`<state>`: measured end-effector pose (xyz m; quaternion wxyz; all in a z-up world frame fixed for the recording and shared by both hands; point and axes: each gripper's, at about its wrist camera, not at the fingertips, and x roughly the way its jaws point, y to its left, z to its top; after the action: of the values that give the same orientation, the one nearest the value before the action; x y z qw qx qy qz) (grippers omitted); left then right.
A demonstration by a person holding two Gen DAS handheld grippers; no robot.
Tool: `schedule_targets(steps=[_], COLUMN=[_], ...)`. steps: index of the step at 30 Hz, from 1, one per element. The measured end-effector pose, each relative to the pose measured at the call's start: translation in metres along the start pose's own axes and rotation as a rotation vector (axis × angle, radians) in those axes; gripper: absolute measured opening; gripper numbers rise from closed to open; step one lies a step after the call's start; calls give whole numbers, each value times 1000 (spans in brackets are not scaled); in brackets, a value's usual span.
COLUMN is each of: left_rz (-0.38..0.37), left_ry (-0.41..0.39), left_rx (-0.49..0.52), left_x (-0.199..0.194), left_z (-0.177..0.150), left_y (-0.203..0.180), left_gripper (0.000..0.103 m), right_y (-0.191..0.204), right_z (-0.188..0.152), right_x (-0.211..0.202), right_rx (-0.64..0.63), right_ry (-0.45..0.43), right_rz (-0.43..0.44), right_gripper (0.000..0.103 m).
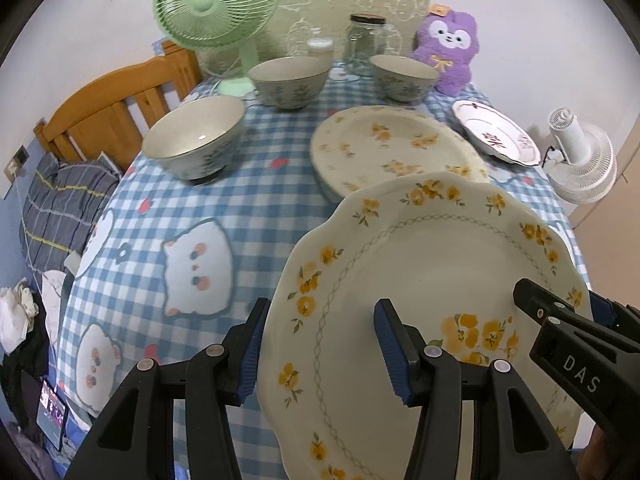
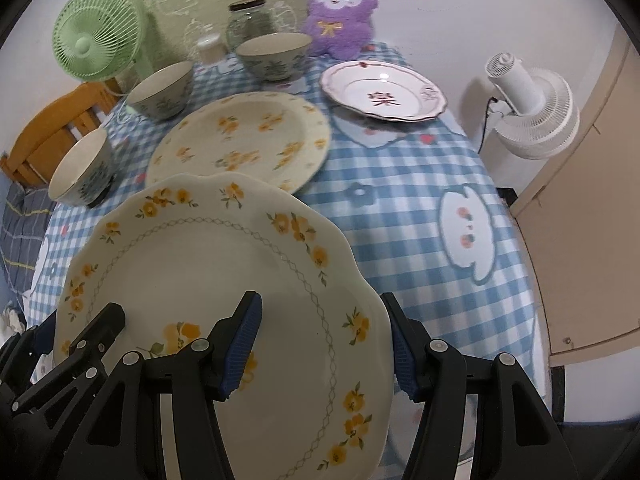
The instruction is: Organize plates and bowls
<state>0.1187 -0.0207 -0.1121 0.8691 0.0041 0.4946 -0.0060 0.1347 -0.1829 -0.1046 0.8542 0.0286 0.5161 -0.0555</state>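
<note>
A cream scalloped plate point(image 1: 420, 260) point(image 2: 200, 264) with yellow flowers hangs tilted above the checked tablecloth, carried between both grippers. My left gripper point(image 1: 322, 354) is shut on its left rim, one pad over and one under. My right gripper point(image 2: 320, 350) is shut on the right rim the same way. On the table behind it lies a second yellow-flowered plate point(image 1: 384, 148) point(image 2: 240, 140). A white plate with a red character point(image 1: 496, 132) point(image 2: 380, 92) sits at the far right. Three patterned bowls point(image 1: 196, 136) point(image 1: 288, 80) point(image 1: 404, 76) stand to the left and behind.
Along the table's back edge stand a green fan point(image 1: 212, 4), a glass jar point(image 1: 366, 44) and a purple plush toy point(image 1: 448, 52). A white fan point(image 2: 532, 108) and a beige door point(image 2: 580, 220) are off the right edge. A wooden bed frame point(image 1: 116, 112) is on the left.
</note>
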Motion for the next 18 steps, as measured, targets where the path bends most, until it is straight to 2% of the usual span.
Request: schedule_targets(steps=[10,18], left_rz=[-14,-35], left_ry=[-6,12], left_rx=[11,22], left_x=[5,17], left_z=[8,9], left_y=[-50,-88], left_gripper=[53,53], right_y=[-48,-88], right_z=[10,15], right_x=[4,18], right_rx=[7,23], right_ry=[-9,19], right_rz=[-18,-40], right_gripper=[63,63])
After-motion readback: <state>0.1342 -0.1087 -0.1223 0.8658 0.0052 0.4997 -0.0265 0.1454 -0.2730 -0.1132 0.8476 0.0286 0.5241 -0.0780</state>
